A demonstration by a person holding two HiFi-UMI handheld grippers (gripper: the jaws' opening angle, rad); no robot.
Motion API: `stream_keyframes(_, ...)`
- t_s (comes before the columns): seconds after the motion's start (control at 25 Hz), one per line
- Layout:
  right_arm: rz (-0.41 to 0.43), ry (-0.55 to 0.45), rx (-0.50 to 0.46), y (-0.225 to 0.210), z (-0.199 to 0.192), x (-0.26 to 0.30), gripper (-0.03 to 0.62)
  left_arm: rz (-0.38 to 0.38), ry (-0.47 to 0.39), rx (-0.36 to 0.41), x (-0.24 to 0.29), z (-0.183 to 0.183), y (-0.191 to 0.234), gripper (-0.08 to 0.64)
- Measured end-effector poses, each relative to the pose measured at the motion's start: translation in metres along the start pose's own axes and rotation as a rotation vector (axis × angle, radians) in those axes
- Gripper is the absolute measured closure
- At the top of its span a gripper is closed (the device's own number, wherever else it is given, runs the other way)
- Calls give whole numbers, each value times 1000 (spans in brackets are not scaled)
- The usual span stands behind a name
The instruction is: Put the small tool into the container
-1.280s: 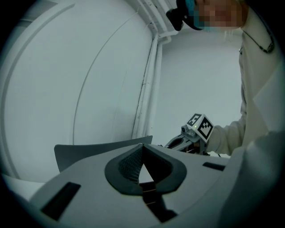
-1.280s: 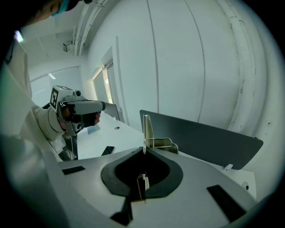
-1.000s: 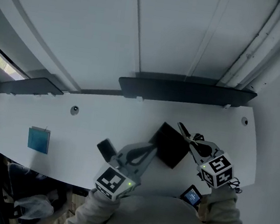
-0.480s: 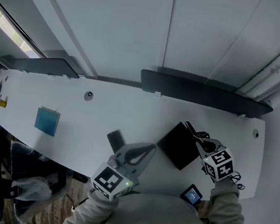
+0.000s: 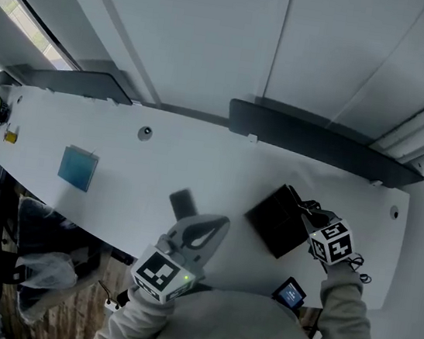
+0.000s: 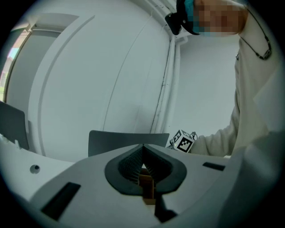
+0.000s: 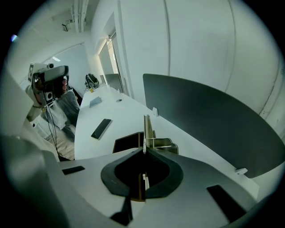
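From the head view, a long white desk (image 5: 197,163) runs across the frame, with a dark panel (image 5: 317,144) standing along its back edge. A black box (image 5: 276,222) sits right of the middle. The right tool (image 5: 311,216) is at the box's upper right corner, and a small metal thing (image 5: 298,198) pokes out of its tip over that corner. The left tool (image 5: 220,222) is in the lower middle, pointing up and to the right, near a flat dark thing (image 5: 183,201). A blue square (image 5: 77,168) lies far to the left. In the left tool's view, the left tool (image 6: 143,146) is clenched with nothing in it, and the right tool's marked cube (image 6: 182,141) shows behind it. In the right tool's view, the right tool (image 7: 143,151) is squeezed tight on the small metal thing (image 7: 146,129), which sticks up past the tips. The open black box (image 7: 127,143) is just behind it in the middle of the frame.
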State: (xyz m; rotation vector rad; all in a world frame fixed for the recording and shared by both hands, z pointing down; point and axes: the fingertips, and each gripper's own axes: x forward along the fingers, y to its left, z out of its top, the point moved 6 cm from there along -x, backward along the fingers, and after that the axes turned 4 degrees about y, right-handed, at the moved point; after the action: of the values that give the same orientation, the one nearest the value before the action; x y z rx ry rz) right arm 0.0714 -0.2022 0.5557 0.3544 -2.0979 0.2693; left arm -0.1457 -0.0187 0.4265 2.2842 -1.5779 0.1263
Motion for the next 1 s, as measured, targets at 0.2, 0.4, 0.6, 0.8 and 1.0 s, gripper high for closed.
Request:
stream_keyframes(0.2, 7, 30, 6, -5, -7, 11, 569, 20, 4, -10, -3, -4, 4, 557)
stream_keyframes(0.4, 24, 57, 15, -7, -14, 20, 569, 27, 14, -17, -4, -8, 3, 557)
stream_keyframes(0.6, 39, 79, 32, -8, -18, 31, 569, 43, 17, -24, -7, -11, 5, 557)
stream_keyframes(0.8, 42, 98, 52, -9, -22, 40, 569, 58, 35, -34, -11, -20, 5, 557)
stream_keyframes(1.0, 38, 134, 28, -10, -25, 50, 569, 57, 34, -47, -10, -27, 5, 557)
